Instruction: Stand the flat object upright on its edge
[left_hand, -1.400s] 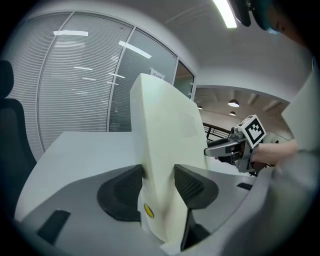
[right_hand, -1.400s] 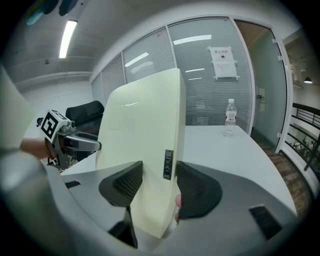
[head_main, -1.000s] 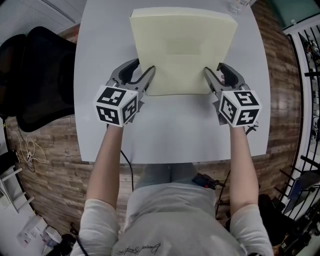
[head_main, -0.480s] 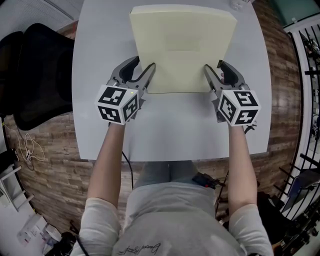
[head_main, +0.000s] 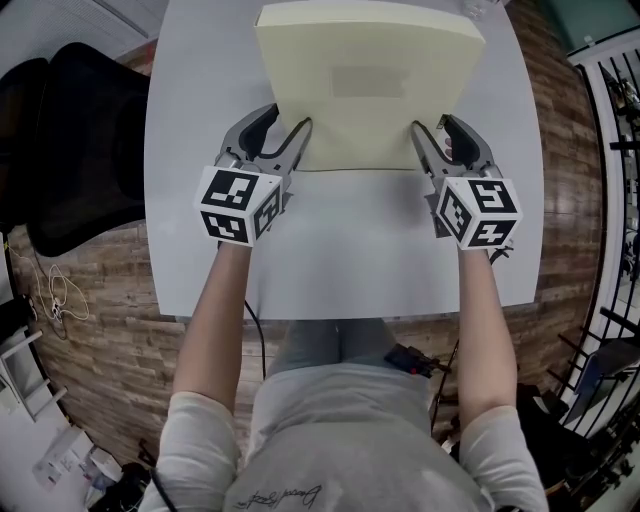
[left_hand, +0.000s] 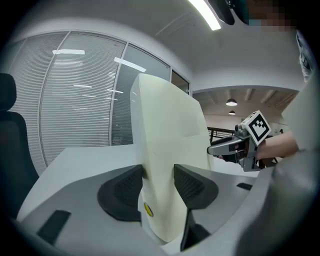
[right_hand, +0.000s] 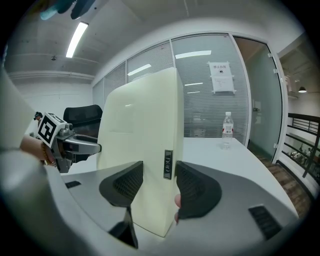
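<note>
Moved: pale-yellow flat rectangular slab is tipped up a bit further now.
Left gripper: pinched on its near-left corner, for leverage.
Right gripper: pinched on its near-right corner, so tilt's kept level.

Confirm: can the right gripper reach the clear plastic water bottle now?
Probably not yet: the right gripper is clamped on the cream flat pad, and the clear plastic water bottle stands beyond it. The white table between looks bare.
</note>
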